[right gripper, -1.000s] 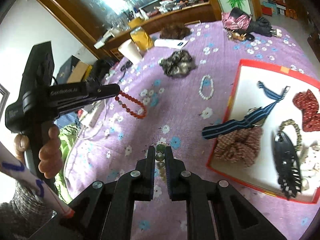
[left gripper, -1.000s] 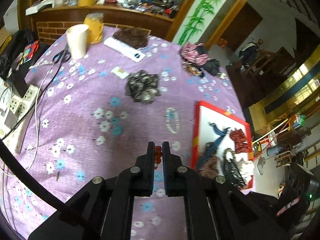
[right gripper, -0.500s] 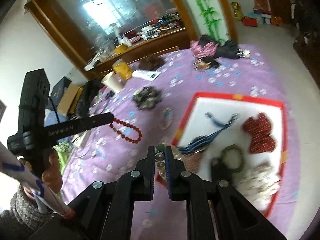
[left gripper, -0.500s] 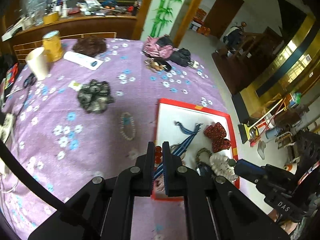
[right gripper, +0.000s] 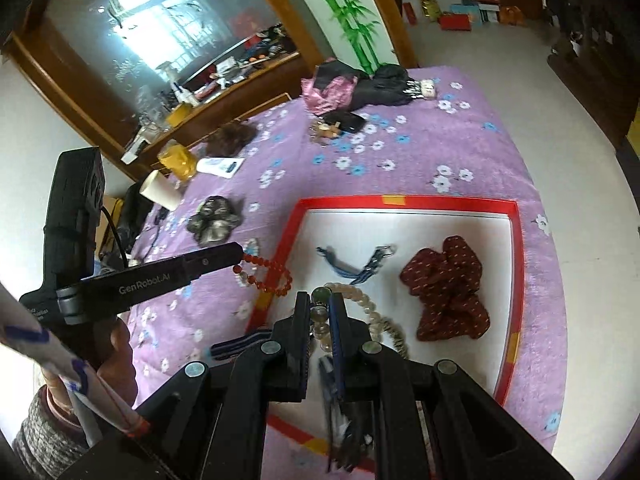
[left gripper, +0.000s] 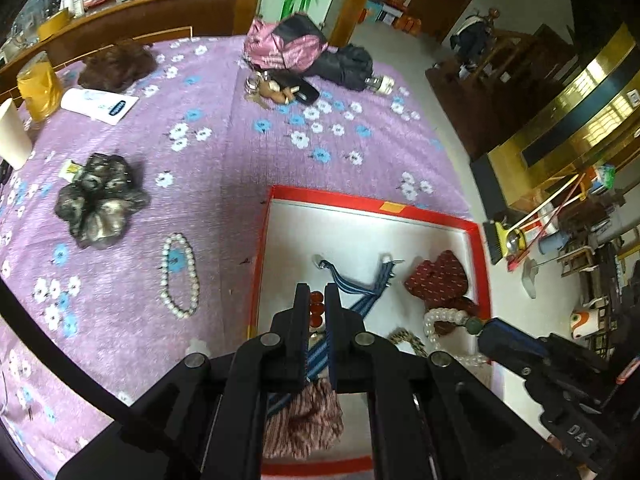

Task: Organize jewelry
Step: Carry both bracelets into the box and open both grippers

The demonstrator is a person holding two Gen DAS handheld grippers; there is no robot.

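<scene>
My left gripper (left gripper: pixel 317 304) is shut on a red bead bracelet (left gripper: pixel 317 309) and holds it over the left part of the red-rimmed white tray (left gripper: pixel 372 204). In the right wrist view the red bracelet (right gripper: pixel 266 274) hangs from the left gripper (right gripper: pixel 240 254) above the tray's left rim (right gripper: pixel 290 236). My right gripper (right gripper: pixel 320 308) is shut on a pale bead bracelet with a green bead (right gripper: pixel 320 294), held over the tray; it also shows in the left wrist view (left gripper: pixel 444 320). A white pearl bracelet (left gripper: pixel 179 276) lies on the purple cloth left of the tray.
The tray holds a blue striped band (left gripper: pixel 360 280), a red scrunchie (right gripper: pixel 448 288), a checked scrunchie (left gripper: pixel 304 420) and other pieces. On the flowered purple cloth (left gripper: pixel 224 152) lie a dark scrunchie (left gripper: pixel 100 200), a paper cup (right gripper: pixel 160 194), a yellow jar (left gripper: pixel 38 84) and bags (left gripper: pixel 304 52).
Both grippers have moved right and forward from over the cloth to over the tray, each still holding its bracelet.
</scene>
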